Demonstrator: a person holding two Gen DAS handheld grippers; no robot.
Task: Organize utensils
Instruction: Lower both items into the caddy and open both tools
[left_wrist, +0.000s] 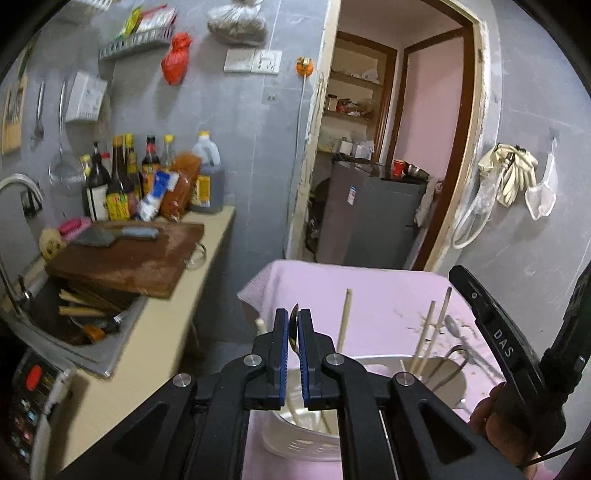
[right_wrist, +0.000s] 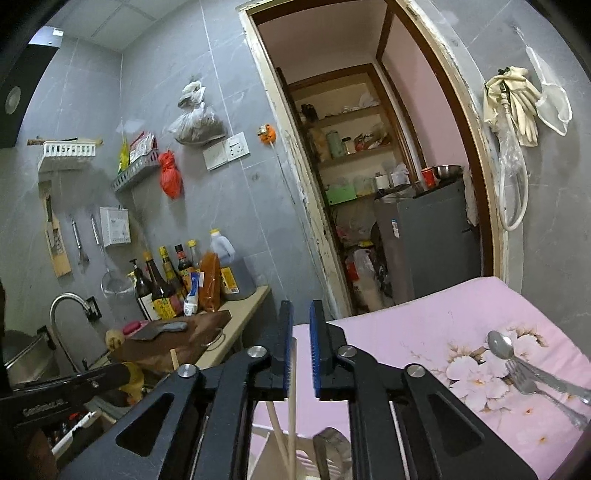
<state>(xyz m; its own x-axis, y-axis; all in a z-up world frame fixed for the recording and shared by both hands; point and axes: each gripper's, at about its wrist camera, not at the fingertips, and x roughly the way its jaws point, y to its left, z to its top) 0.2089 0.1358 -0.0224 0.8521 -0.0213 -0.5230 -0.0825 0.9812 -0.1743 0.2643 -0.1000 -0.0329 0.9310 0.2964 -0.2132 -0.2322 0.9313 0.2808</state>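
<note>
My left gripper (left_wrist: 294, 317) is shut on a metal spoon (left_wrist: 294, 328), bowl up, held above a white utensil holder (left_wrist: 306, 439) on the pink cloth. A metal bowl (left_wrist: 448, 376) beside it holds chopsticks (left_wrist: 424, 336) and a utensil. One chopstick (left_wrist: 345, 319) stands up behind my fingers. My right gripper (right_wrist: 301, 314) is open; a chopstick (right_wrist: 293, 406) rises between its pads from the holder (right_wrist: 306, 459) below, touching neither pad clearly. A spoon (right_wrist: 500, 345) and fork (right_wrist: 524, 382) lie on the floral cloth at right.
A counter (left_wrist: 207, 258) at left carries a wooden chopping board (left_wrist: 140, 258) with a cleaver, sauce bottles (left_wrist: 122, 177) and a sink (left_wrist: 74, 325) full of utensils. A doorway (left_wrist: 399, 147) opens ahead to a grey fridge. The right gripper's body (left_wrist: 517, 343) is close on the right.
</note>
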